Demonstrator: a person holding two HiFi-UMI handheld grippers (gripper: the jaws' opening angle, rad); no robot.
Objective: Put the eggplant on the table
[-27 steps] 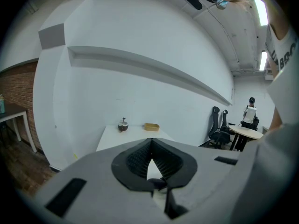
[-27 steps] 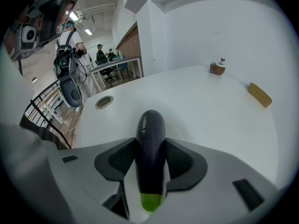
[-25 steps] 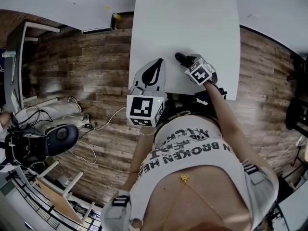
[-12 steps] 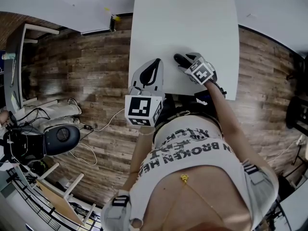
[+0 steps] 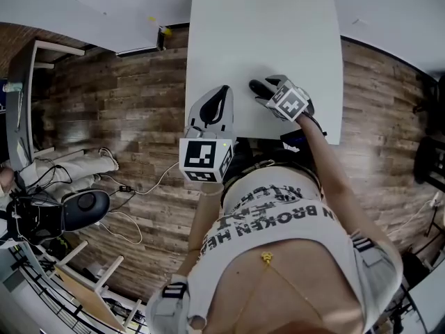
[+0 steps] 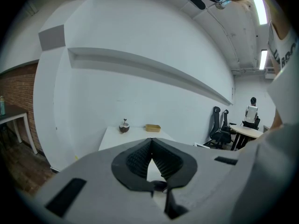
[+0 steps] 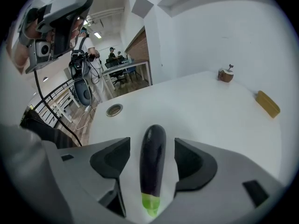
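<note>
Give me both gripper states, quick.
Left gripper: shut, nothing held.
Right gripper: open, jaws have just been opening; the eggplant lies between them on the white table, ungripped.

Eggplant (image 5: 257, 87) lies on the counter (image 5: 278, 26) near its front edge, right tool (image 5: 270, 93) adjacent; left tool (image 5: 222, 93) over the counter's front-left corner.
</note>
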